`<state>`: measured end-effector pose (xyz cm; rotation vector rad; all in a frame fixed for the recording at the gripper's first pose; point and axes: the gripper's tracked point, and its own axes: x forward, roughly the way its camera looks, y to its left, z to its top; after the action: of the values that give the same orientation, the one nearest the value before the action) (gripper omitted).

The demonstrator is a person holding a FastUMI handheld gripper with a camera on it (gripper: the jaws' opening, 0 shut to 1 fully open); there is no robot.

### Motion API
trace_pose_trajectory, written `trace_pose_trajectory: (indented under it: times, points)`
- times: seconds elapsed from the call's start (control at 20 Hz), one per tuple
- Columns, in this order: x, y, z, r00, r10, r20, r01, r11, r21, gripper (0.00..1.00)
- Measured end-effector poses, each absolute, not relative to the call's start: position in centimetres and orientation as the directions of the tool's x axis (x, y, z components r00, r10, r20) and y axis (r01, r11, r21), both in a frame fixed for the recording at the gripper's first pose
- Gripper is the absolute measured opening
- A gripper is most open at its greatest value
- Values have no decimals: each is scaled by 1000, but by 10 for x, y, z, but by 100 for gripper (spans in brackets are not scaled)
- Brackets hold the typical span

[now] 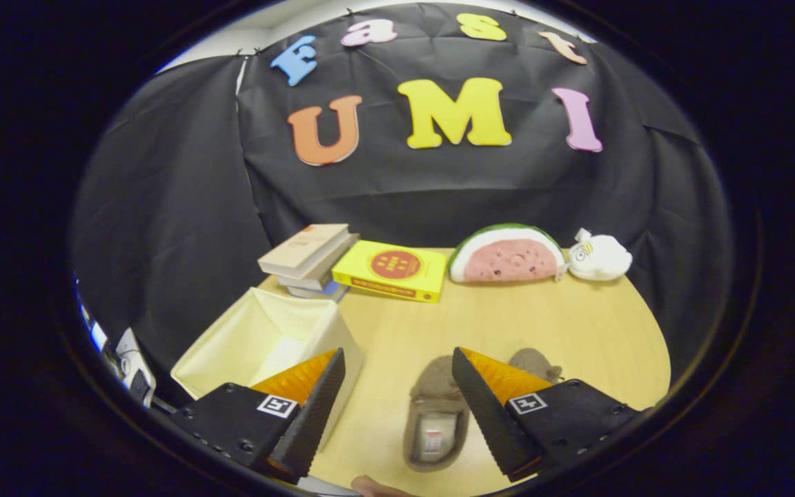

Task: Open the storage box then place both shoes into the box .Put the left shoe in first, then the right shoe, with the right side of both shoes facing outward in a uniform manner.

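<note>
Storage box point(259, 338) open at table's point(577, 324) left edge, no shoes seen inside; both shoes unplaced. Gripper point(397, 393) released, hovering over left shoe point(435, 414); right shoe point(535, 362) alongside.

Gripper point(397, 386) above table, fingers spread wide, holding nothing.
One brown slipper point(435, 421) lies between the fingers; second slipper point(535, 364) partly hidden behind right finger. Open cream storage box point(259, 338) beside left finger. Books point(311, 259), yellow box point(390, 270), watermelon plush point(506, 254) beyond on wooden table point(577, 324).
</note>
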<state>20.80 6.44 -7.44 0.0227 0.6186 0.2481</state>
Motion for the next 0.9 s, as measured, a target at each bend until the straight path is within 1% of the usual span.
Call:
trace_pose_trajectory:
  times: [0.15,0.25,0.3,0.4,0.5,0.55,0.65,0.75,0.85,0.9]
  points:
    - [207,27,-118,728,172,-664,-199,979,37,94]
    - [208,16,-140,689,159,-707,-197,980,28,93]
    - [207,11,-152,666,152,-730,-190,981,32,88]
    - [204,2,-173,613,142,-777,-189,982,30,88]
    - [196,6,-193,546,170,-820,-218,974,57,77]
    - [197,4,-203,515,158,-842,-221,974,48,72]
    - [198,-2,-228,449,124,-885,-215,976,27,59]
    - [197,12,-237,404,180,-897,-209,973,101,35]
    - [199,11,-237,399,183,-898,-187,975,115,12]
    - [202,12,-236,404,185,-896,-181,976,120,11]
